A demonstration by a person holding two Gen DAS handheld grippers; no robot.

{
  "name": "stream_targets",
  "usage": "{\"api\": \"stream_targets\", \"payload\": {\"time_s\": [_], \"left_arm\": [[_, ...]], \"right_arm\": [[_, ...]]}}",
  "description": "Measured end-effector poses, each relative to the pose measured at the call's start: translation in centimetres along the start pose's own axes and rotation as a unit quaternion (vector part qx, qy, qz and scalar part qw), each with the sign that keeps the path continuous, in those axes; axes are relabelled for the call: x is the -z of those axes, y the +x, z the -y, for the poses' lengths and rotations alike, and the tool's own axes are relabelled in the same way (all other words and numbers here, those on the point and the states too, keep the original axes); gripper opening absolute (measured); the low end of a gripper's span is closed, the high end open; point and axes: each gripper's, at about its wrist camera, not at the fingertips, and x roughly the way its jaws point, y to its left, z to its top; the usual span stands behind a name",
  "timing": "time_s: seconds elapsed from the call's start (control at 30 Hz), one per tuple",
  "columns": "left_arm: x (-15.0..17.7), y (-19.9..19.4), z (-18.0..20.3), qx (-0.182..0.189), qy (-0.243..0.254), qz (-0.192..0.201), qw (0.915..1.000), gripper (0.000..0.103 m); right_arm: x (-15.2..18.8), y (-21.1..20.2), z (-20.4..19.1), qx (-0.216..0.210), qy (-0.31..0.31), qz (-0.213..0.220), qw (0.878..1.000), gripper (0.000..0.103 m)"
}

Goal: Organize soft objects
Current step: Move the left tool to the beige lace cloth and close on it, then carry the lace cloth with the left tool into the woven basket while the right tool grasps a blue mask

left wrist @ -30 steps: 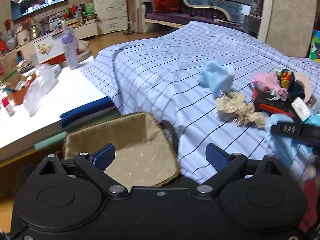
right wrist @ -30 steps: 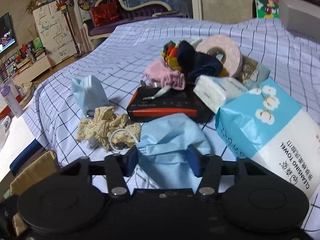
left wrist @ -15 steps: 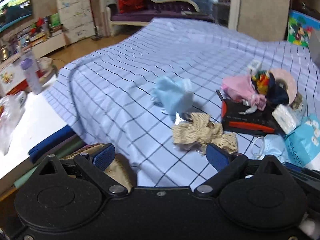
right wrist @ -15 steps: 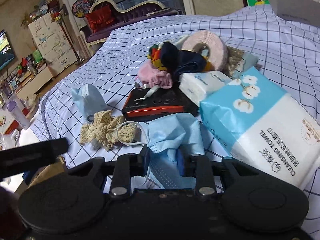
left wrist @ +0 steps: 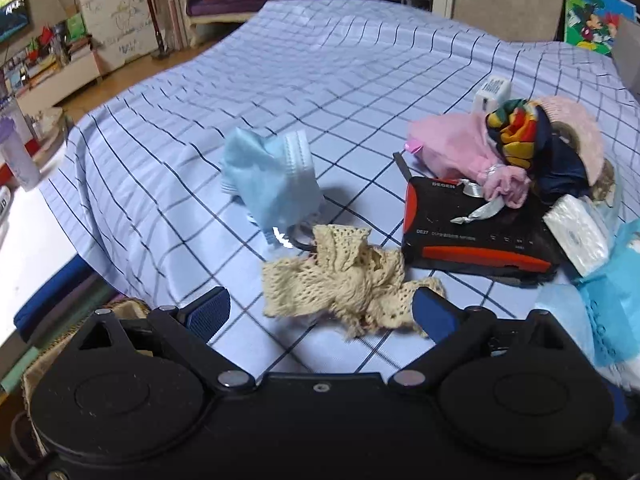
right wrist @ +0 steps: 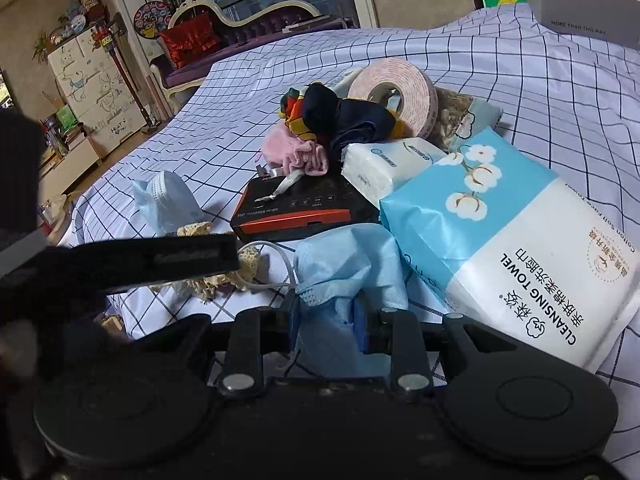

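Nearest in the right wrist view, the right tool point(right wrist: 328, 320) is seen nearly closed, its blue pads pinching the crumpled, pleated light-blue face mask point(right wrist: 352, 264), whose white ear loop trails to the left. A second ago these pads stood apart on either side of the mask; the gap has since narrowed onto the fabric. In the left wrist view, the left tool point(left wrist: 320, 312) is held wide open and has hold of nothing, its ribbed blue pads flanking the near edge of the cream crocheted lace cloth point(left wrist: 340, 276), which lies bunched and holey on the blue checked bedsheet point(left wrist: 312, 80). A second ago a woven basket filled that view's foreground; now only the basket's wicker rim point(left wrist: 120, 304) is seen at the lower left, and the lace is much closer.

Just beyond the lace, a second folded pale-blue mask point(left wrist: 268, 180) stands tented on the sheet. To the right lies the flat, hard black-and-red radio point(left wrist: 472, 236), with a pink gathered fabric pouch point(left wrist: 460, 144) partly resting on its far edge. Against the radio are set a white glossy tissue pack point(right wrist: 392, 164) and the large blue-and-white plastic cleansing towel bag point(right wrist: 500, 240). Behind them are piled a navy and rainbow scarf bundle point(right wrist: 340, 116) and a pink foam tape roll point(right wrist: 400, 92).

The bed's left edge drops beside the basket; beyond the pile, bare sheet stretches far back.
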Motion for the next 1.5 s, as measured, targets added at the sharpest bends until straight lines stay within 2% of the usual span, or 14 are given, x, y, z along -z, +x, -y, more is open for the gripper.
{"api": "stream_targets", "payload": {"time_s": [0.1,0.17,0.4,0.57,0.63,0.67,0.73,0.87,0.93,0.97,1.03,1.13,1.23,1.5], "left_arm": [[-0.3,0.7,0.6,0.001,0.006,-0.010,0.9999,0.087],[-0.3,0.9,0.9,0.017,0.012,-0.013,0.9997,0.071],[-0.3,-0.2,0.5,0.021,0.002,0.006,0.9998,0.045],[0.1,-0.6,-0.7,0.036,-0.010,-0.004,0.9993,0.046],[0.5,-0.5,-0.4,0.022,0.011,0.002,0.9997,0.056],[0.8,-0.4,-0.2,0.012,0.019,0.008,0.9997,0.072],[1.0,-0.5,0.1,0.005,0.026,0.021,0.9994,0.088],[0.5,-0.2,0.7,0.014,0.030,0.023,0.9992,0.092],[0.2,0.4,1.2,0.008,0.034,0.014,0.9993,0.089],[0.3,0.7,1.4,0.009,0.039,0.008,0.9992,0.075],[0.3,1.0,1.6,0.011,0.041,0.007,0.9991,0.071],[0.2,0.4,0.7,0.015,0.019,0.020,0.9995,0.051],[-0.1,-0.2,-1.1,0.032,-0.020,0.006,0.9993,0.050],[1.4,-2.9,-4.1,0.019,-0.060,0.012,0.9980,0.049]], "right_arm": [[0.0,0.0,0.1,-0.002,0.001,0.002,1.000,0.026],[0.0,0.0,0.0,0.000,-0.003,0.004,1.000,0.026],[0.1,-0.3,-0.1,-0.002,-0.006,0.013,1.000,0.026],[0.2,-0.3,-0.4,-0.003,-0.012,0.018,1.000,0.026],[0.1,-0.2,-0.4,-0.003,-0.013,0.016,1.000,0.026],[0.1,-0.2,-0.4,-0.004,-0.013,0.015,1.000,0.026],[0.1,-0.2,-0.3,-0.004,-0.013,0.015,1.000,0.027],[0.1,0.1,-0.4,-0.004,-0.015,0.009,1.000,0.027],[0.1,0.0,-0.5,-0.004,-0.017,0.011,1.000,0.027],[0.1,0.0,-0.5,-0.004,-0.017,0.012,1.000,0.027],[0.1,0.0,-0.4,-0.005,-0.015,0.012,1.000,0.027],[0.2,0.1,-0.3,-0.006,-0.014,0.012,1.000,0.027],[0.3,0.0,-0.5,-0.008,-0.019,0.014,1.000,0.027],[0.5,-0.2,-0.9,-0.029,-0.031,0.024,0.999,0.027]]}}
